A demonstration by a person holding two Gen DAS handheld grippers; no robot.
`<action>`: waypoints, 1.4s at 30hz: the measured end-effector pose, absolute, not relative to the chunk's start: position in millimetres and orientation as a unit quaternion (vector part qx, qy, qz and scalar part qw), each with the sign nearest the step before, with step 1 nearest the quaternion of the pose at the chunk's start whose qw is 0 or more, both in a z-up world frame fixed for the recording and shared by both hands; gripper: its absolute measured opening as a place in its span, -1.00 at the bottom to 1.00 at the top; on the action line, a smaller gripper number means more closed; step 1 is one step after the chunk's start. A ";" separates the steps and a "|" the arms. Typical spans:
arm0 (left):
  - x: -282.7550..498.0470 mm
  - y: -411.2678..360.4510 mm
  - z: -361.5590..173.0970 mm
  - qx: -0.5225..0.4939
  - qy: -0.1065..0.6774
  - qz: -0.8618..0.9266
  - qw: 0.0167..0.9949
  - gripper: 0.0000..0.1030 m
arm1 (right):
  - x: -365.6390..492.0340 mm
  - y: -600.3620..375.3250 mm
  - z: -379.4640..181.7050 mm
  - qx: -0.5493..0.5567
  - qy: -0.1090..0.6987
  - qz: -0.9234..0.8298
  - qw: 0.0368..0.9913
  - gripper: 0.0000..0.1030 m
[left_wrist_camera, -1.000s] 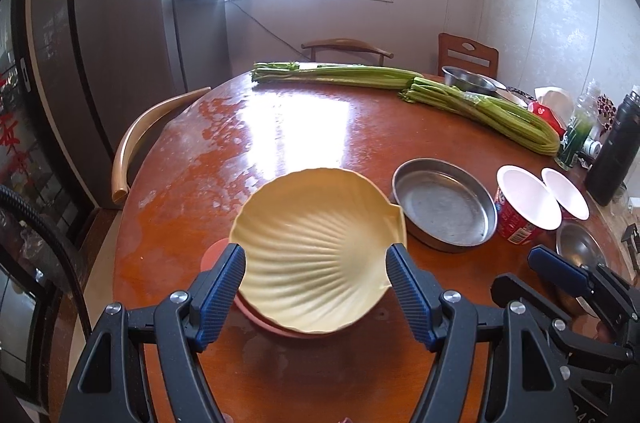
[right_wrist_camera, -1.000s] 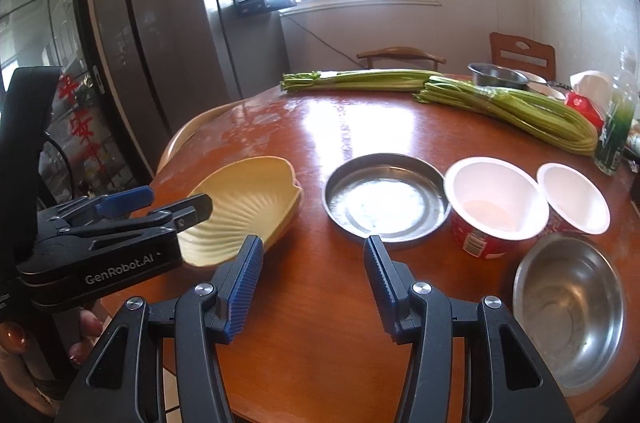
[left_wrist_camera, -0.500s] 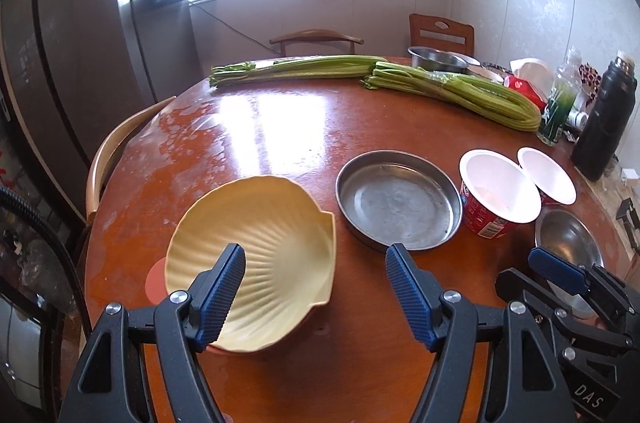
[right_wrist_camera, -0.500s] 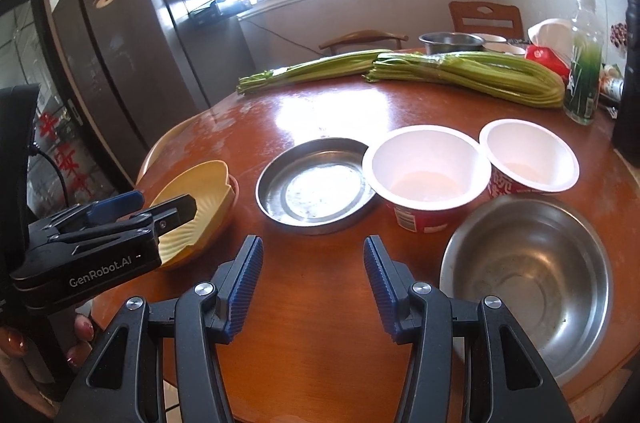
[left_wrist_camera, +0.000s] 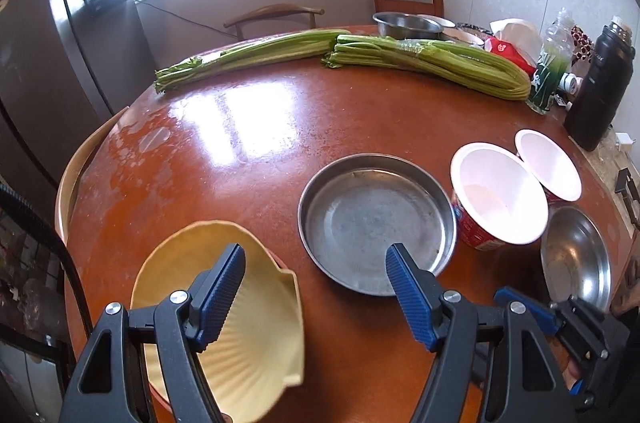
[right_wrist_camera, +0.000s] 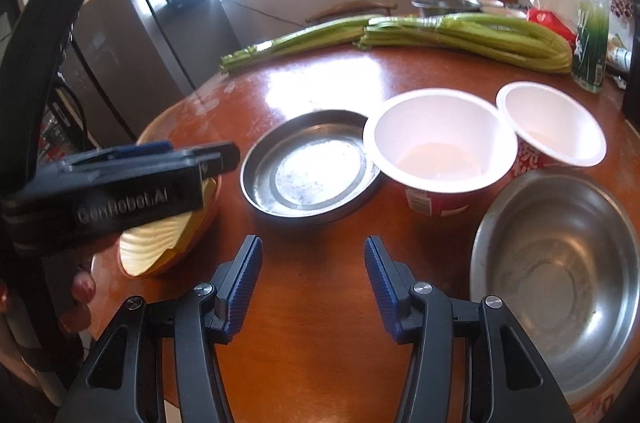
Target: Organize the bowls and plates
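A yellow shell-shaped plate [left_wrist_camera: 248, 335] lies on a reddish plate at the table's near left. To its right sit a round metal pan [left_wrist_camera: 376, 223], two white paper bowls [left_wrist_camera: 496, 191] [left_wrist_camera: 548, 163] and a steel bowl [left_wrist_camera: 576, 255]. My left gripper [left_wrist_camera: 316, 255] hangs open and empty over the gap between shell plate and pan. My right gripper [right_wrist_camera: 313, 247] is above bare table in front of the pan [right_wrist_camera: 308, 167]. Its jaws are opening with nothing between them. The steel bowl [right_wrist_camera: 560, 263] is to its right and the paper bowls [right_wrist_camera: 440, 139] [right_wrist_camera: 556, 123] are beyond.
Two long celery bundles [left_wrist_camera: 432, 63] lie across the far side of the round wooden table [left_wrist_camera: 240, 151]. A black flask [left_wrist_camera: 600, 87], a green bottle [left_wrist_camera: 552, 67] and another steel bowl [left_wrist_camera: 404, 23] stand at the far right. Chairs ring the table.
My left gripper has swung right, off the shell plate toward the metal pan. The right gripper has moved right and lower toward the bowls, and its jaws stand slightly wider.
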State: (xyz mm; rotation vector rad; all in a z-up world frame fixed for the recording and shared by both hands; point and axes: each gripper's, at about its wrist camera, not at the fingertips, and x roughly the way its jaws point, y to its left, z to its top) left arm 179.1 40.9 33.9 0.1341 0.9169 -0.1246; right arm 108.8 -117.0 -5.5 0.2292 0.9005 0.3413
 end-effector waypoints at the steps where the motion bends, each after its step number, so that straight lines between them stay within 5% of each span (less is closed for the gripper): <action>1: 184.9 40.8 33.8 0.070 0.445 -0.062 0.891 0.40 | 111.8 -116.2 -6.9 0.115 0.437 0.161 0.878 0.09; 23: 263.9 38.8 -3.7 0.076 0.518 -0.103 0.846 0.40 | 155.1 -105.4 -26.8 0.169 0.482 0.091 0.855 0.13; 30: 272.5 37.7 -18.2 0.064 0.539 -0.109 0.833 0.08 | 160.1 -105.0 -27.7 0.167 0.481 0.086 0.857 0.15; 37: 276.5 41.3 -24.4 0.058 0.546 -0.102 0.829 0.05 | 156.7 -110.0 -28.1 0.172 0.474 0.075 0.860 0.15; 42: 277.1 44.1 -30.5 0.058 0.551 -0.094 0.827 -0.16 | 157.7 -108.7 -27.5 0.170 0.476 0.075 0.860 0.16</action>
